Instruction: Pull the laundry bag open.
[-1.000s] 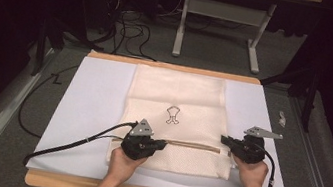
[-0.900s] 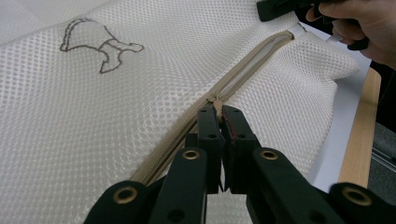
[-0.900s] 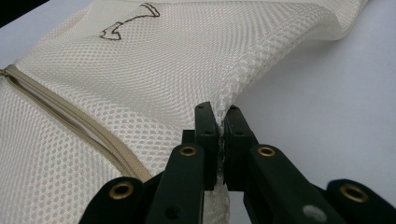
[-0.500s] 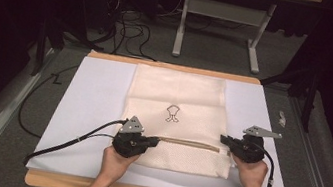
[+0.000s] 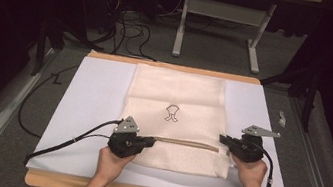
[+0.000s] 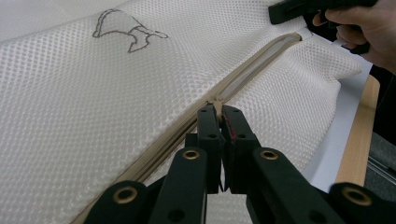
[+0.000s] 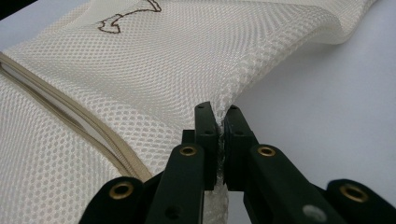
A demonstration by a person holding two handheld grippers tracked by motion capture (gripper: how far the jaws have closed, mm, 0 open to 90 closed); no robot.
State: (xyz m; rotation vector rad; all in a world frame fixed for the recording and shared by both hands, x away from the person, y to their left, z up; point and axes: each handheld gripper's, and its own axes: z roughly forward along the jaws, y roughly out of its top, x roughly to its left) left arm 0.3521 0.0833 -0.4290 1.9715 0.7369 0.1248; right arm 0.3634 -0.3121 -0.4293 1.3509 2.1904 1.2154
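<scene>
- The zip pull (image 6: 216, 103) is being pinched by the clenched left tongs (image 6: 218, 112), and the mesh bag (image 5: 175, 102) edge is being clamped by the right tongs (image 7: 219, 114).
- The pull may be lost if it is being tugged off the zip's line.
- Mesh may be snagged in the zip (image 5: 187, 143) if the bag is being held slack between the 2 tongs.

The right gripper (image 7: 220, 114) was clamped on the edge of a cream mesh bag (image 7: 196, 51), jaws closed with fabric pinched between them. A beige zipper (image 7: 70, 119) ran at left; a white sheet (image 7: 327, 98) lay beneath.
</scene>
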